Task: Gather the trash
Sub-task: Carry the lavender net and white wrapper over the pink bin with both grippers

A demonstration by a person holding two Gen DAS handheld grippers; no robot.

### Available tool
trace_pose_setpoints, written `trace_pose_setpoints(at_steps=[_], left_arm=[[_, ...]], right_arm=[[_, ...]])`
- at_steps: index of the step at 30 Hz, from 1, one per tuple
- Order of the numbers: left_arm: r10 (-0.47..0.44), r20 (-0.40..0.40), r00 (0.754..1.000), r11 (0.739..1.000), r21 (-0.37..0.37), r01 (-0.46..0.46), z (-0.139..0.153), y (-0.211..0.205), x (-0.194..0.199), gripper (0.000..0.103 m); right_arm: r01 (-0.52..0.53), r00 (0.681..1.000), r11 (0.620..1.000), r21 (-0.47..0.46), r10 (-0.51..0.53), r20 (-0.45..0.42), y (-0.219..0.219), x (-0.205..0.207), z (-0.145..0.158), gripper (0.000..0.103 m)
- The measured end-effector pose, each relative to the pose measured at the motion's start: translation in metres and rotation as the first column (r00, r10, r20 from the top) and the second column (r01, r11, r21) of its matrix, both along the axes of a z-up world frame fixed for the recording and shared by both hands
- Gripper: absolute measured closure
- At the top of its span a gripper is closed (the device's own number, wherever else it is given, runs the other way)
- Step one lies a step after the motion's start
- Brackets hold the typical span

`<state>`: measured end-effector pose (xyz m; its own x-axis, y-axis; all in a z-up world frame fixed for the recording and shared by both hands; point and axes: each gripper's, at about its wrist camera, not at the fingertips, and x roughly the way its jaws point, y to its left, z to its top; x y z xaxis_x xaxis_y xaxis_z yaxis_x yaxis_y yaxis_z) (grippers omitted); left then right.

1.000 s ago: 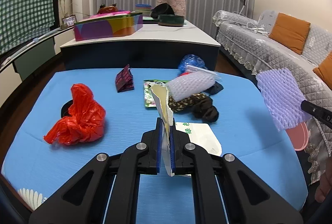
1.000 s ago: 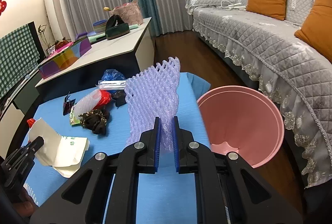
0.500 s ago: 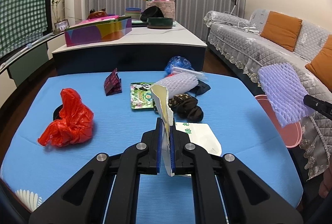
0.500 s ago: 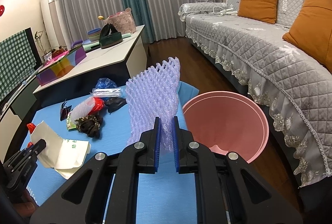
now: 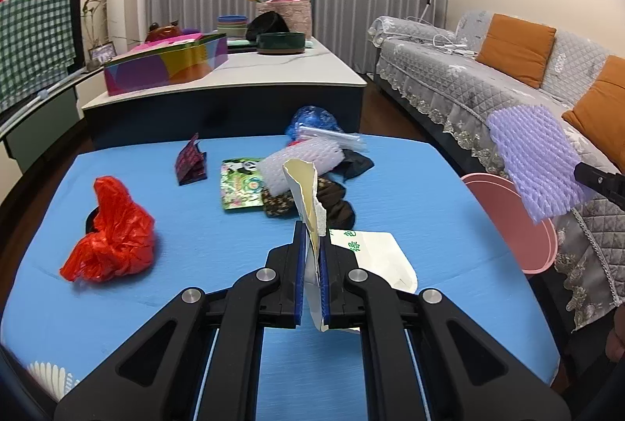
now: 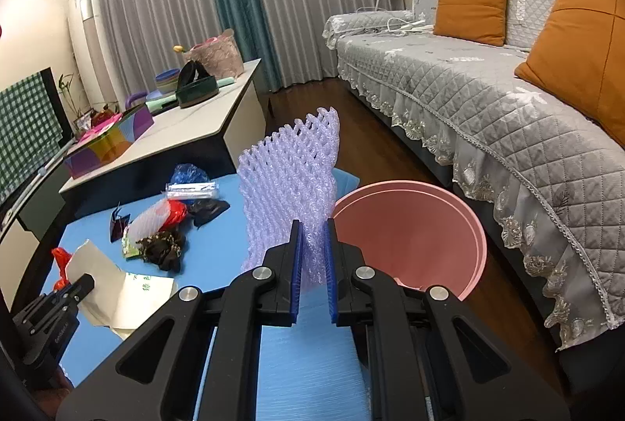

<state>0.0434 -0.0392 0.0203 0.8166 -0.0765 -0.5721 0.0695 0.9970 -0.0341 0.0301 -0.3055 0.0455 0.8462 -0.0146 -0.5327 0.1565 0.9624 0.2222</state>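
Right gripper (image 6: 311, 257) is clamped on the purple foam net (image 6: 291, 186) at its lower edge; the net looks light and squashy. Pink bin (image 6: 406, 229) sits just ahead-right. Left gripper (image 5: 311, 264) pinches the torn paper bag (image 5: 308, 204), probably flimsy, above the blue worktop (image 5: 195, 264).

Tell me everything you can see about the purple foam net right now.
The foam net is a pale lilac sleeve of soft mesh foam with diamond-shaped holes, flattened and standing upright. The right gripper is shut on its lower edge; the jaws pinch it and nothing else touches it. It hangs in the air over the right edge of the blue table, just left of the pink bin on the floor. The left view shows it beyond the table edge, above the bin.
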Motion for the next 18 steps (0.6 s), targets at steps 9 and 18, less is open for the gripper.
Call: trace_pose_setpoints(at_steps=[9,18], left_arm=[[-0.046,0.009,0.999,0.999,0.003,0.046,0.009,-0.026,0.012,0.097],[-0.089,0.008,0.996,0.996,0.001,0.089,0.01,-0.054,0.03,0.097]], right_arm=[[0.032,0.999,0.999,-0.026,-0.032,0.019,-0.02,0.001,0.009,0.092],[0.071,0.997,0.997,-0.044,-0.072,-0.007,-0.047,0.01,0.006,0.092]])
